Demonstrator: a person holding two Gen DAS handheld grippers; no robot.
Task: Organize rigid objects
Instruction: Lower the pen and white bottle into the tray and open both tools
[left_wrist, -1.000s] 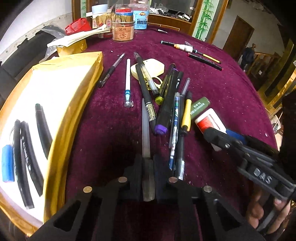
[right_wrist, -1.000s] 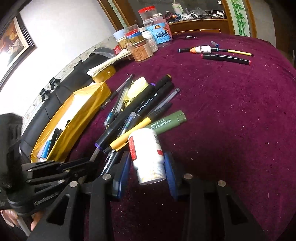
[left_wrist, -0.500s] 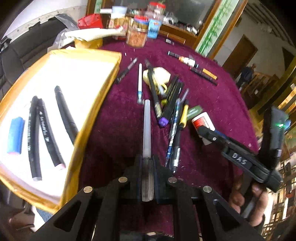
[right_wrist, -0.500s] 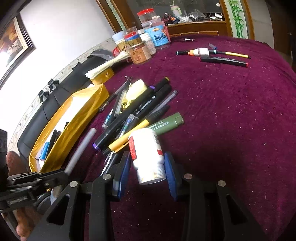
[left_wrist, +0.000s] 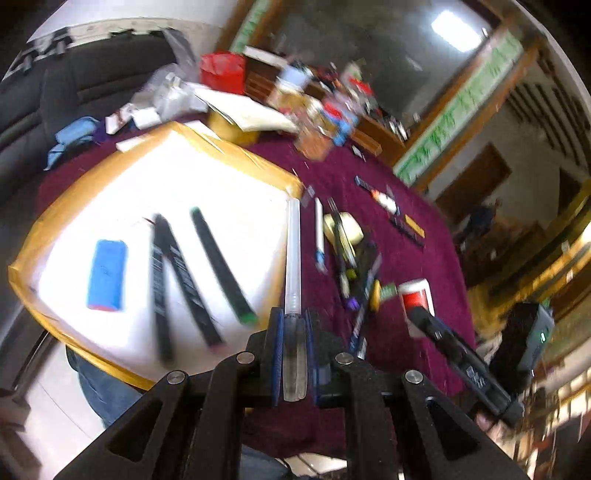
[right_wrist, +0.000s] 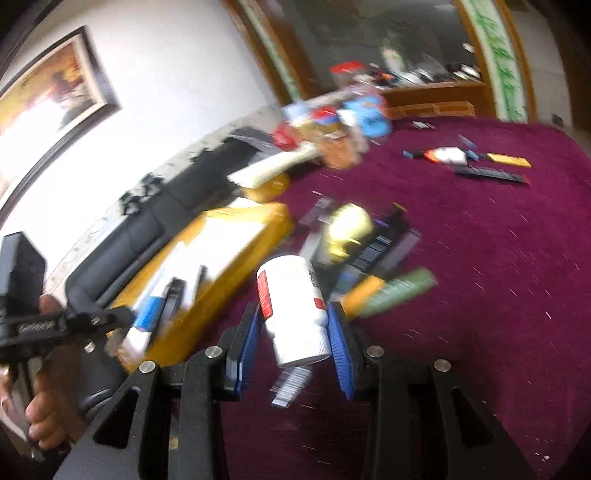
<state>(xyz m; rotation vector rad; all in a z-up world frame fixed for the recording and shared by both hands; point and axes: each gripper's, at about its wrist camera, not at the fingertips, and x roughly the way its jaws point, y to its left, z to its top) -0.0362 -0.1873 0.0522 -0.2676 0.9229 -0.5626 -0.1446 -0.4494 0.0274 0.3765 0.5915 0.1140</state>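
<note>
My left gripper is shut on a clear, frosted pen that sticks out ahead, its tip over the near right edge of the white tray with a gold rim. In the tray lie a blue cylinder and three dark markers. My right gripper is shut on a white bottle with a red label, lifted above the maroon cloth. That bottle and the right gripper show at the right of the left wrist view. A pile of pens lies on the cloth.
Jars and boxes crowd the table's far side beside a stack of papers. A few pens lie apart at the far right. A pale yellow case and a green tube sit in the pile. A black sofa lies beyond the tray.
Both grippers rose and swung left. The clear pen now reaches the tray's edge. The white bottle left the cloth and hangs in the right gripper.
</note>
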